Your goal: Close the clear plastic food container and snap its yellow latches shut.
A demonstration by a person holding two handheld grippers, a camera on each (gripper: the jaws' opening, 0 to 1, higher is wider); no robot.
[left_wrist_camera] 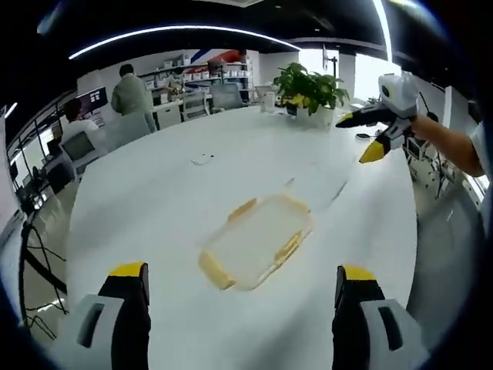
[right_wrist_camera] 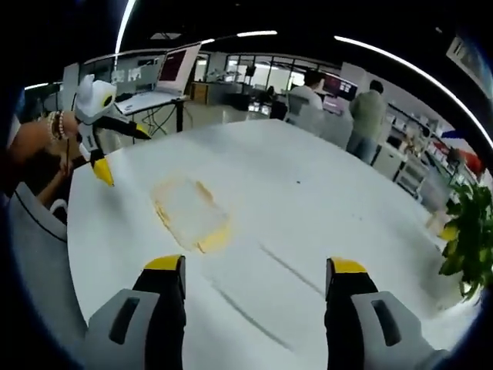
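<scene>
The clear plastic food container lies flat on the white counter, out on the open surface and well in from every edge. Its walls are so transparent that I mostly make it out by the yellow latches along its rim; in the right gripper view the container is a faint yellowish rectangle, blurred, and I cannot tell whether the lid is fully seated or whether any latch is snapped down. Its long axis runs diagonally across the left gripper view, from the lower left corner of the box up toward the right, with yellow strips showing on both long sides and at the near short end.

My left tool hovers short of the container, jaws spread wide and holding nothing. My right tool is likewise wide open and empty, above bare counter with the container ahead and to the left. Each tool appears in the other's view, held up in my hand beyond the counter's edge. A potted plant stands near the far end of the counter. Two people are at desks in the background.
</scene>
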